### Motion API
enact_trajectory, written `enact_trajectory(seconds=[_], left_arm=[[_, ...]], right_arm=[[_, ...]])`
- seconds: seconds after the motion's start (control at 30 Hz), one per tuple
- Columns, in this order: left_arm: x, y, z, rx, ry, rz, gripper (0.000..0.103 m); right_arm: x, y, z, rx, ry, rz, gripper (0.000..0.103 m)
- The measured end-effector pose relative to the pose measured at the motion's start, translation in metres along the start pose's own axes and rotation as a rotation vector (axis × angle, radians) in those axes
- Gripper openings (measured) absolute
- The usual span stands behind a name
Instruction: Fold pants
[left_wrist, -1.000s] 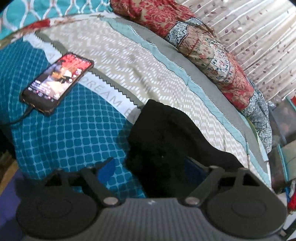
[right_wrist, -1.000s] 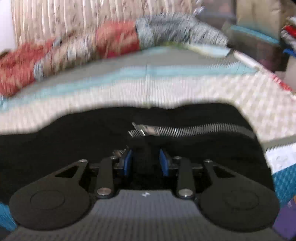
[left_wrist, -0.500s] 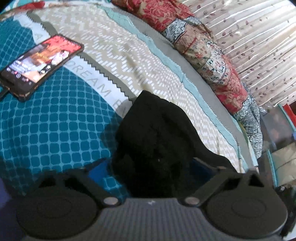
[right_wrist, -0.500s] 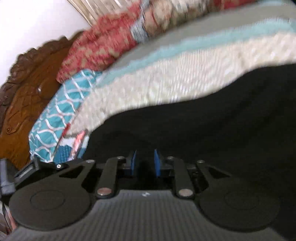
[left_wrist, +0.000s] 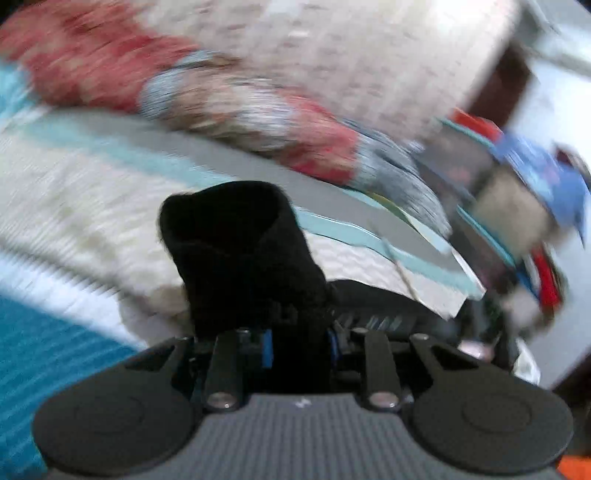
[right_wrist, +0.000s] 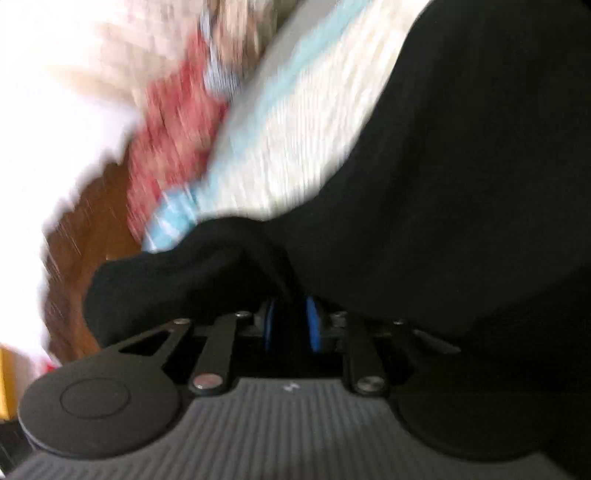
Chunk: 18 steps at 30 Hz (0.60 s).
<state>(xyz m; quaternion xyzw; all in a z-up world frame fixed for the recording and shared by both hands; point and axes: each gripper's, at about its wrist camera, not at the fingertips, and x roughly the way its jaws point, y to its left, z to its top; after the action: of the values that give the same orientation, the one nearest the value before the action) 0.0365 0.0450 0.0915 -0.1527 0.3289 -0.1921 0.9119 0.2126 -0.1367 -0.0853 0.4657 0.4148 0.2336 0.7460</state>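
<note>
Left wrist view: the left gripper (left_wrist: 300, 349) sits at lower centre, and its jaws have just been closing; the blue pads (left_wrist: 266, 352) now pinch a bunched end of the black pants (left_wrist: 240, 251), which stands up as a dark column at frame centre. Beyond the fabric lies the bed (left_wrist: 74, 192) with its cream, pale-blue and grey striped cover; a red patterned quilt (left_wrist: 229, 110) runs across the upper half. Clutter at the right edge is too blurred to identify.

Right wrist view: the right gripper (right_wrist: 290, 325) at lower centre has also just narrowed and is pressed onto a fold of the same pants (right_wrist: 461, 184), with black cloth between the pads (right_wrist: 313, 325). The garment fills the right half of the frame and drapes over the left linkage. The striped bed cover (right_wrist: 295, 129) shows at upper centre, and a wooden headboard (right_wrist: 92, 221) at middle left.

Procedure, as judged from both grips: the step in hand appears to be carrying a held edge across to make a fold.
- Keep both pinches firm; the cloth is thick and bunched, so a partial grip may slip.
- Move both grippers together at matching height to hold the edge taut.
- Lay the fabric flat on the bed before releasing.
- Confirm that the edges align; strong motion blur prevents checking this here.
</note>
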Motion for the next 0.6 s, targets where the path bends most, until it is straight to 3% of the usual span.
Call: enact_trajectory(seconds=[0.1, 0.2, 0.23, 0.3, 0.43, 0.53, 0.6], left_arm=[[0.028, -0.036, -0.001, 0.114, 0.057, -0.054, 0.029], [0.063, -0.074, -0.017, 0.254, 0.159, -0.074, 0.045], [0.071, -0.083, -0.025, 0.294, 0.186, -0.07, 0.052], [0.079, -0.097, -0.035, 0.337, 0.236, -0.088, 0.052], [0.048, -0.094, -0.029, 0.306, 0.222, -0.151, 0.078], [0.016, -0.07, -0.018, 0.177, 0.174, -0.186, 0.08], [0.003, -0.05, -0.011, 0.073, 0.141, -0.144, 0.082]], right_arm=[[-0.057, -0.007, 0.019, 0.014, -0.157, 0.015, 0.024], [-0.103, -0.014, 0.027, -0.007, -0.26, -0.027, 0.025], [-0.116, -0.019, 0.027, 0.0, -0.285, -0.043, 0.028], [-0.13, -0.03, 0.024, 0.035, -0.311, -0.048, 0.041], [-0.135, -0.046, 0.015, 0.086, -0.32, -0.069, 0.061], [-0.125, -0.042, 0.014, 0.063, -0.279, -0.045, 0.077], [-0.117, -0.035, 0.016, 0.015, -0.238, -0.044, 0.077]])
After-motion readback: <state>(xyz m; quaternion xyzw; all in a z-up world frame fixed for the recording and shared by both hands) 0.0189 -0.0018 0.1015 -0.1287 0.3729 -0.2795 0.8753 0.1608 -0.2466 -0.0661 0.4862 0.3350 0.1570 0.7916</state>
